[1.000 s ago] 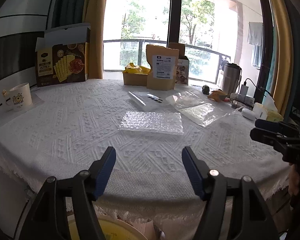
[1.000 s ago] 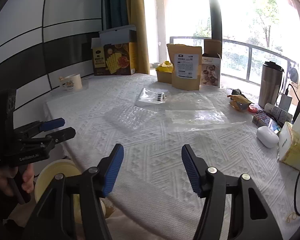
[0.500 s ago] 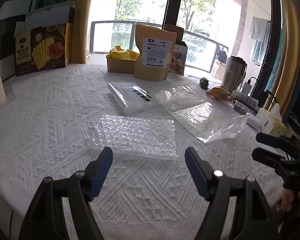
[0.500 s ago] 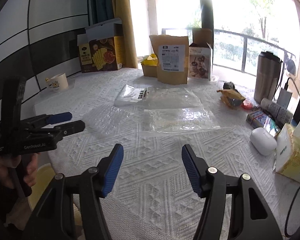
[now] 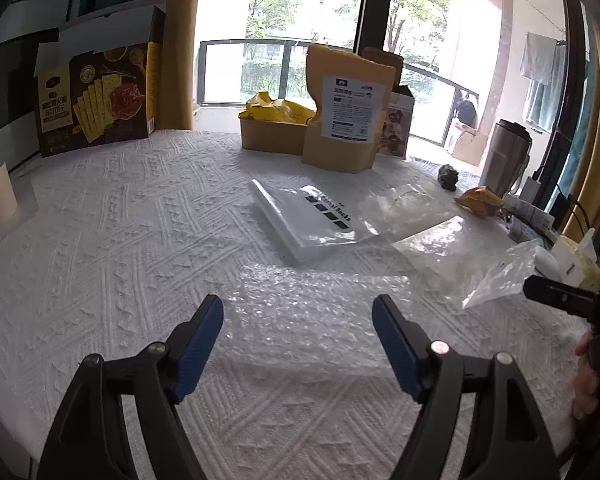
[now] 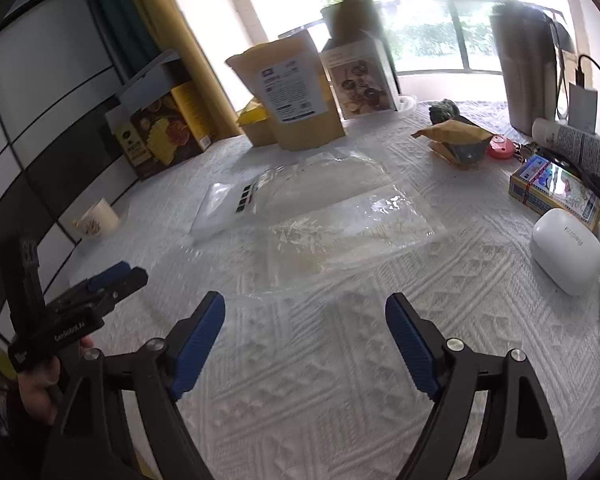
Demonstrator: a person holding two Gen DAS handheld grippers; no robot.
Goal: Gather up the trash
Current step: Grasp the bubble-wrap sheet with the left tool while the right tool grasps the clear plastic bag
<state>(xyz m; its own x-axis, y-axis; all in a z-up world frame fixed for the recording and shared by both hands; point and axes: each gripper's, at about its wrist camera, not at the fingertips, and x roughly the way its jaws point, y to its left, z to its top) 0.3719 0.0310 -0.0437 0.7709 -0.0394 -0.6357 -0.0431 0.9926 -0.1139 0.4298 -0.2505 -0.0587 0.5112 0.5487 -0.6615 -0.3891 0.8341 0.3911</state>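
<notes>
A white knitted cloth covers the worktop, which stands before a bright balcony window with yellow curtains. A bubble wrap sheet lies just ahead of the left gripper, whose jaws are opening with nothing clamped. A clear plastic bag lies ahead of the right gripper, likewise opening and empty. Boxes, a brown pouch and a steel flask line the far edge.

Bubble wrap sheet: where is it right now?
Left wrist view: the bubble wrap sheet lies flat on the white tablecloth, directly ahead of the left gripper, nearer than the white printed bag.
</notes>
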